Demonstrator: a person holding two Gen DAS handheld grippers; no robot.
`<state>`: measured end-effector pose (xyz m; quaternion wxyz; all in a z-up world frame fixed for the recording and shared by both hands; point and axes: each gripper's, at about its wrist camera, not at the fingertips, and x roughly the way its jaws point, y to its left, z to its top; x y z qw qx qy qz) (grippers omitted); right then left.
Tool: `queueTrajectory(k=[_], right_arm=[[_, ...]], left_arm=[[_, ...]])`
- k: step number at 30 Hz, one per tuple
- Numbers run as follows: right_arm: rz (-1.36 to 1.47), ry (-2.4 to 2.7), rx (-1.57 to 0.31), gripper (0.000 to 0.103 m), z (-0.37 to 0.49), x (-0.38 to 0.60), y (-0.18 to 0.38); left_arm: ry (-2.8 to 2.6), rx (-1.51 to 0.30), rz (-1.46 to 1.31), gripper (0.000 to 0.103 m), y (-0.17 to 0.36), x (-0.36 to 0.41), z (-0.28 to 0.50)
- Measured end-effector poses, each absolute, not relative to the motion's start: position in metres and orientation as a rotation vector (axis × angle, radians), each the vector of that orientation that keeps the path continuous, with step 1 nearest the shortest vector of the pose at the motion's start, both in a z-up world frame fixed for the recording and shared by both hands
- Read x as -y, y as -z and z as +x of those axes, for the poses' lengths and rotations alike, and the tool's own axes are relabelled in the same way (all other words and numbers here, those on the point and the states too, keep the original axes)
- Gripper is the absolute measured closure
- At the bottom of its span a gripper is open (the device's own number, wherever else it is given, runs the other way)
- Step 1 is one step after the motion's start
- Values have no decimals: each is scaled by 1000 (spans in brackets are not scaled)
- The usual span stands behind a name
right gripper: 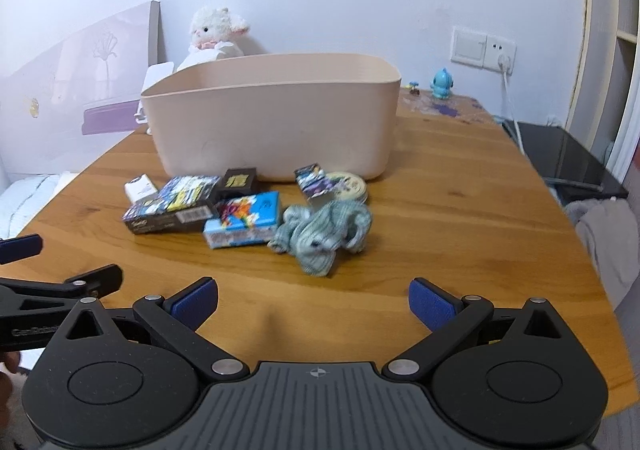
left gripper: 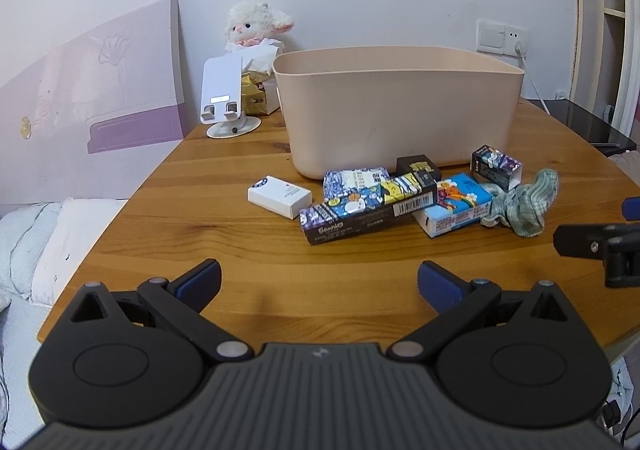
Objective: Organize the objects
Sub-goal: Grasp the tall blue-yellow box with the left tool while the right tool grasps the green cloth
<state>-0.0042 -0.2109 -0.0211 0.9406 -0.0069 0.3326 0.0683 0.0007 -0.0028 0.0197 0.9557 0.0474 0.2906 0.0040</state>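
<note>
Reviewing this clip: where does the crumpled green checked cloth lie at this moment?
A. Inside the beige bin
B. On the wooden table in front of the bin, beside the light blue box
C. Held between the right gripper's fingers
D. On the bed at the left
B. The green checked cloth lies on the wooden table in front of the beige bin, next to the light blue box; the right gripper is open and empty.
</note>
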Motion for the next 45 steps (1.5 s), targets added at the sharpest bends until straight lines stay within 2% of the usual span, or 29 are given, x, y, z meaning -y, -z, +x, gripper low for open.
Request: queueTrajectory(k=[10,22,28,33,34,37,39,42,44,45], right_arm=[[-1,-166,-663,0,27,227,14],[-28,-239,-721,0,62,230,35],[-28,-260,-758,7,78,220,51],[-22,-263,-781,17,88,219,59],[-14,-270,-784,18,90,220,61],[-2,-288,-786,28,91,220,62],[9,-299,-784,37,91,221,61],[21,-312,-787,49,91,221,60],[27,-318,-788,59,90,222,59],[27,-318,-789,61,89,223,59]], left_arm=[[37,-634,110,0,-39,-5,45],[162,-673,246,0,-14,3,95],[205,-657,369,0,-7,13,110],[269,-676,406,0,3,17,119],[282,-674,402,3,4,17,120],[332,-692,354,26,5,14,127],[349,-710,314,29,6,11,132],[359,-718,298,40,5,7,135],[358,-724,294,53,3,7,133],[361,-734,284,67,3,5,133]])
